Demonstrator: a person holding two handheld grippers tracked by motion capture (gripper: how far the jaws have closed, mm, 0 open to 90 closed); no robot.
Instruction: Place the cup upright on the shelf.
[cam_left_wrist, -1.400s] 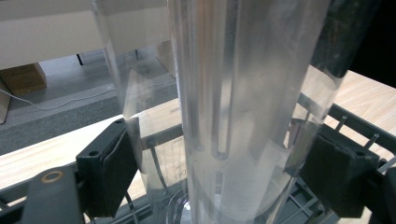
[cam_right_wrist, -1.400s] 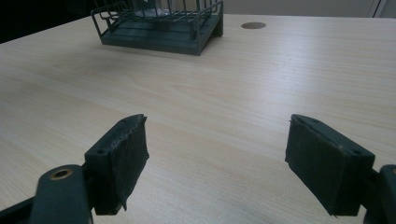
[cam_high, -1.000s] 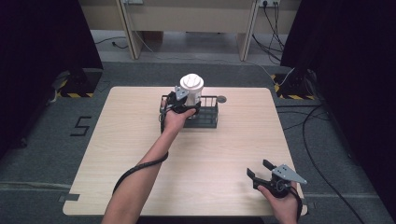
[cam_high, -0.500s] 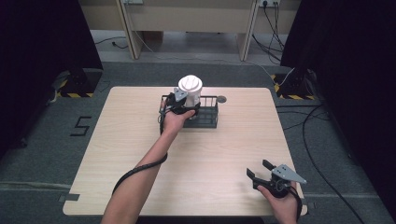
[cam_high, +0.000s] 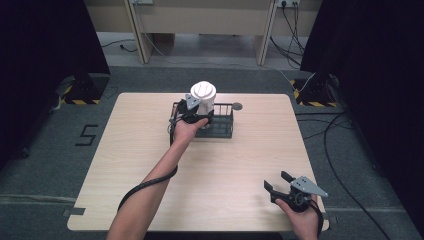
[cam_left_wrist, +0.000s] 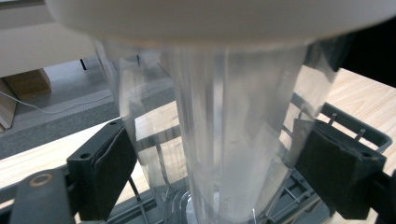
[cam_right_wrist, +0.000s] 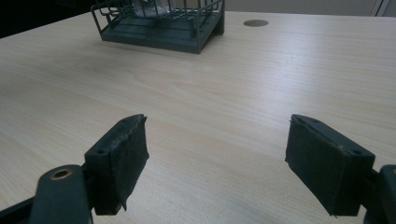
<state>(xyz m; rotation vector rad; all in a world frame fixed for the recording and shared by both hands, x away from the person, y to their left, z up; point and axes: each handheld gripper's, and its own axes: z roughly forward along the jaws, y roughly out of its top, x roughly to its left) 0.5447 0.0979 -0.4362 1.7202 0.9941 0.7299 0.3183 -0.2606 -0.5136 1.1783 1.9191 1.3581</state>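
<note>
Left tool (cam_high: 196, 111) clamping clear cup (cam_left_wrist: 224, 140) over wire rack (cam_high: 220, 127); right tool (cam_high: 281, 186) open, no legible writing

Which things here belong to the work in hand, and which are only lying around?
In the job:
- clear cup with white lid
- wire basket under it
- left gripper, a jaw on each side of the cup

Lying about:
- round grey disc on the table
- right gripper, open, idle

A cup (cam_high: 204, 100) stands in a wire rack (cam_high: 222, 127) at the table's (cam_high: 150, 150) far middle.
</note>
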